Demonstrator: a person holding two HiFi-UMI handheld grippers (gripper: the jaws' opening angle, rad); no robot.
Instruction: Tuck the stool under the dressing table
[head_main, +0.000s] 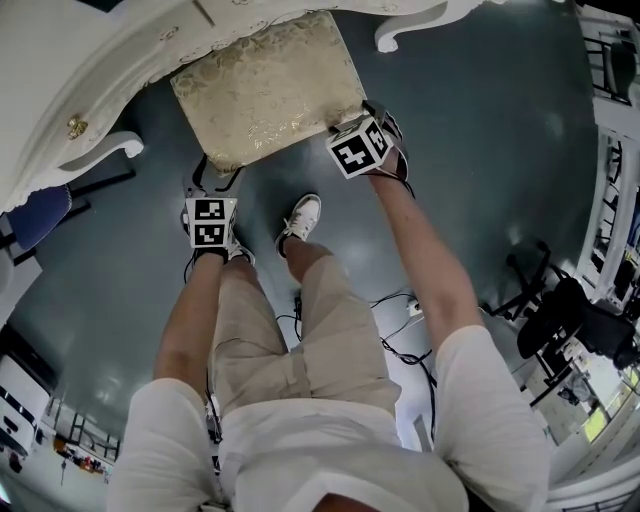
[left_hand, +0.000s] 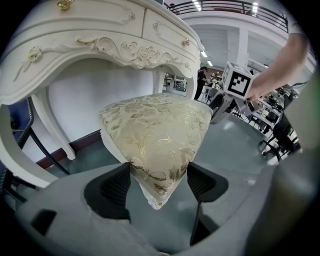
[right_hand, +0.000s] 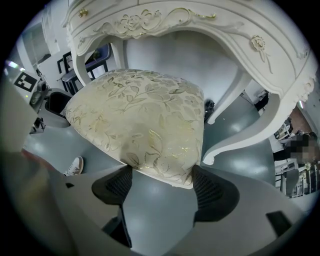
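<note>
Two-handed, pinching the stool (head_main: 265, 90) by its near corners. With the left gripper (left_hand: 157, 182), clamping the near left corner of the cushion in wide-set jaws, pressing both pads into the fabric. With the right gripper (right_hand: 160, 187), doing the same on the near right corner, again wide-set and biting the cushion's edge.

Finding the stool on the floor before the table (head_main: 90, 70), its far edge just reaching under the carved front, with most of the seat lying out in the open.

Judging this as being partway through the push, not finished. To be doing it well, probably:
- Pushing both corners equally, holding the seat square to the table and not swinging it toward the right leg (head_main: 405, 25) near that side.
- Aiming straight between the two front legs.
- Sliding low and level rather than lifting, since gripping only soft fabric and risking the pads slipping off.
- Minding the shoe (head_main: 300, 222) near the stool's back edge, and stepping in while advancing rather than overreaching.
- Stopping on seeing the near edge coming level with the table's front.
</note>
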